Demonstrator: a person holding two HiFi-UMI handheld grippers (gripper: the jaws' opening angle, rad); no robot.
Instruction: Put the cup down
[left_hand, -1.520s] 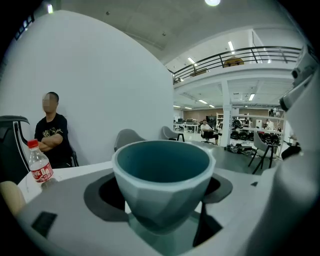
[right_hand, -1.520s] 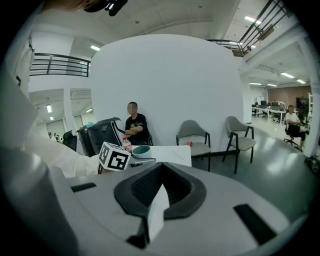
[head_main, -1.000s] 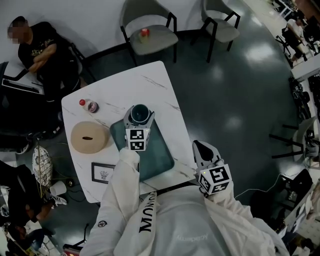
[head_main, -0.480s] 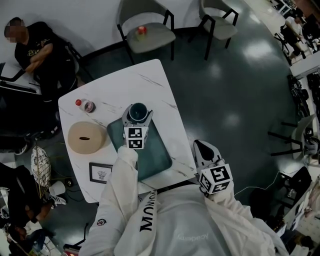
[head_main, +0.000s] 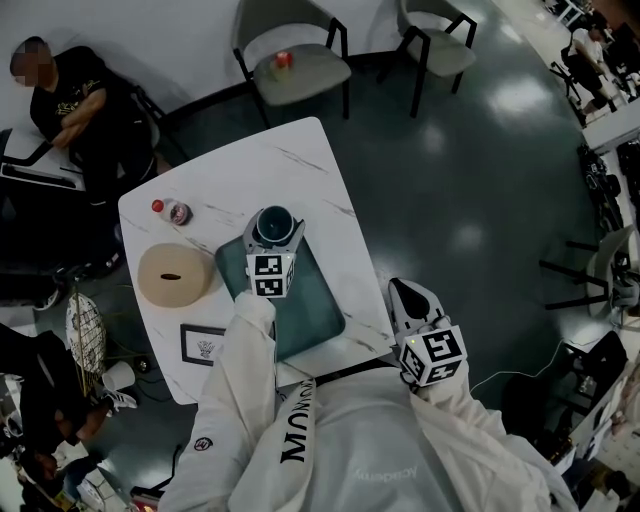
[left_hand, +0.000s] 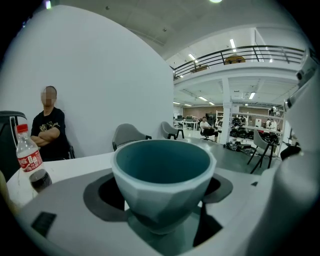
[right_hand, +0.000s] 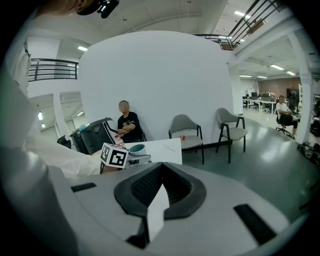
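L gripper (head_main: 276, 240): jaws clamped, out front | R gripper (head_main: 407, 299): jaws together

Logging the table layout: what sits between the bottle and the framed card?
A round tan box with a slotted top sits between the bottle and the framed card; the head view shows it.

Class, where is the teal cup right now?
In the head view, the teal cup sits between the left gripper's jaws, over the far end of the dark green tray, right of the bottle.
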